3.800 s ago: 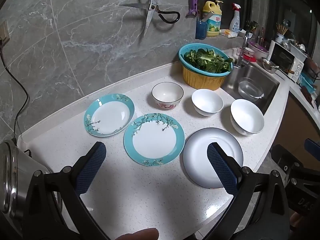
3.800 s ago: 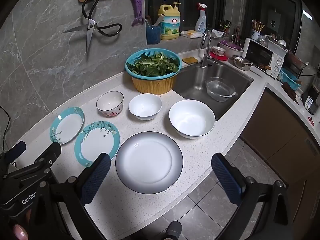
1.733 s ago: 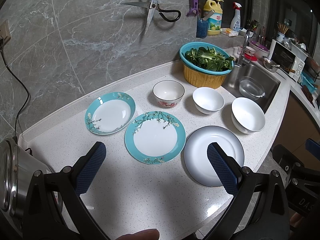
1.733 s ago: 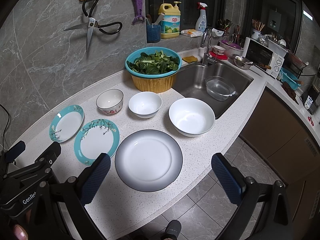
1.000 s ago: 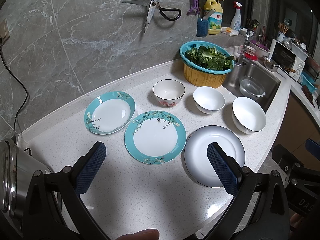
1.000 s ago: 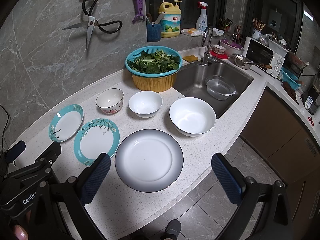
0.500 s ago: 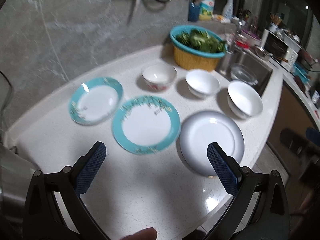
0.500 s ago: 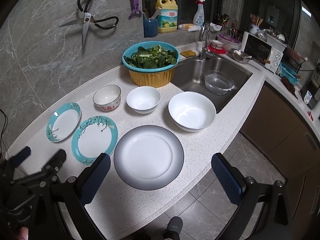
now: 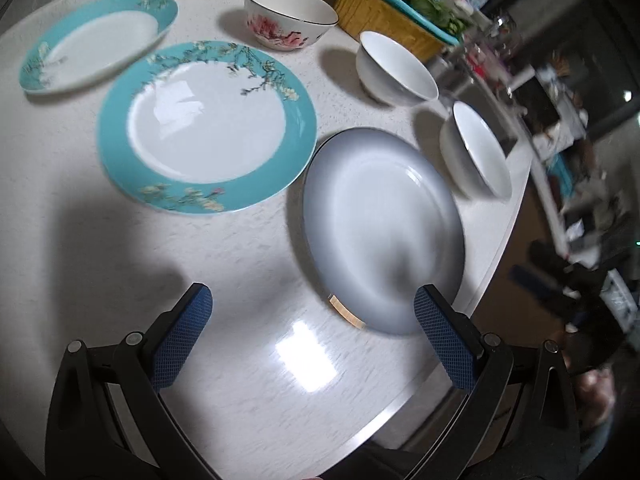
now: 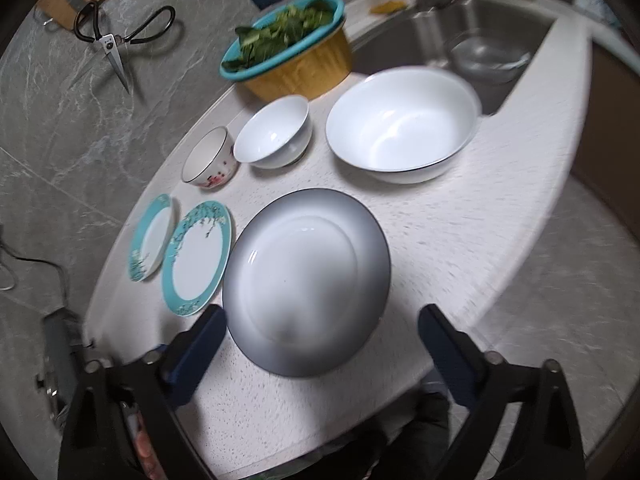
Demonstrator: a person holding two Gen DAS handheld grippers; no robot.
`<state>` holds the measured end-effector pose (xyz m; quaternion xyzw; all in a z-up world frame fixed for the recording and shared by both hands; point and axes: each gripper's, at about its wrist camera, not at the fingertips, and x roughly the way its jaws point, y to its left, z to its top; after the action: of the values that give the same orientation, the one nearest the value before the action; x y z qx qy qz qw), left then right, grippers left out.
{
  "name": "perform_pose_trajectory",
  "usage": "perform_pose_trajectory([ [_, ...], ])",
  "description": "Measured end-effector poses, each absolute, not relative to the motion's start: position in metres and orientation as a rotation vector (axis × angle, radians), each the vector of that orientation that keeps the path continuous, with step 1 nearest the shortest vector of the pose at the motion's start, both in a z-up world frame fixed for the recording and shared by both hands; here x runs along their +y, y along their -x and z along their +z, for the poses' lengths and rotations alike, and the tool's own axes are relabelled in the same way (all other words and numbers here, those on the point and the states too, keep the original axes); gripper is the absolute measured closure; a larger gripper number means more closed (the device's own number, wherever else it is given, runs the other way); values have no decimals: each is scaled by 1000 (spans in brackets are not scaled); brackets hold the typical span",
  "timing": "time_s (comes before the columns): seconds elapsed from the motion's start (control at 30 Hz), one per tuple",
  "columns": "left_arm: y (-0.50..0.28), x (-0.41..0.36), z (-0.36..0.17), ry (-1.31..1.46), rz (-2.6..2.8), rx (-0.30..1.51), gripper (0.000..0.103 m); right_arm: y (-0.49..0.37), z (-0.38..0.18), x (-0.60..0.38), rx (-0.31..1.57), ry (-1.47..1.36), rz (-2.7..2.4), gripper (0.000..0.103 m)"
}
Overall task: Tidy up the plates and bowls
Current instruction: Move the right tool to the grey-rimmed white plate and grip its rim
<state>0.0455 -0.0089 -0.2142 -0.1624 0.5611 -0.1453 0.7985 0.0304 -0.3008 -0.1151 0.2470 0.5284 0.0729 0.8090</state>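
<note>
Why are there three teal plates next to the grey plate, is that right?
Not quite. There are only two teal plates: the bigger teal plate right beside the grey plate, and a smaller teal plate further along. The right wrist view shows them in a row.

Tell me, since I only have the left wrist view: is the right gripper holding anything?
Observer: No. The right gripper is open and empty, with its fingers either side of the grey plate in its view.
Operator: What's past the big bowl?
Observer: A sink with a clear bowl in it.
Operator: Anything on the wall?
Observer: Scissors hang there.
</note>
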Motion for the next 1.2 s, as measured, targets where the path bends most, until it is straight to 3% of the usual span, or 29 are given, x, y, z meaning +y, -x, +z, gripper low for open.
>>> perform_pose_trajectory([
  [0.17,-47,-29,-221,275,-315,1109,1,-59,-149,-323,1187,-566,292,13],
  [0.3,-62,-36,-246,344,-239,1351,2,-75,-172,-335,1236,-608,347,13],
  [0.57,-73,-45,-249,393,-223,1334,3,-91,-187,-336,1234,-611,439,14],
  [0.67,-79,-52,-250,387,-234,1318,11,-95,-190,-335,1240,-627,507,4],
  [0.7,-81,-55,-250,386,-242,1313,20,-97,-191,-335,1240,-641,522,0],
  [0.8,-84,-51,-248,403,-274,1304,34,-101,-192,-333,1253,-628,558,0],
  [1.1,-91,-34,-249,479,-302,1295,34,-114,-190,-324,1299,-529,543,0],
  [1.13,-94,-35,-248,473,-304,1294,34,-115,-190,-325,1298,-534,542,2],
  [1.17,-95,-36,-248,464,-303,1294,34,-115,-191,-328,1296,-537,533,13],
  [1.2,-96,-37,-248,454,-303,1294,34,-116,-192,-329,1304,-545,527,31],
])
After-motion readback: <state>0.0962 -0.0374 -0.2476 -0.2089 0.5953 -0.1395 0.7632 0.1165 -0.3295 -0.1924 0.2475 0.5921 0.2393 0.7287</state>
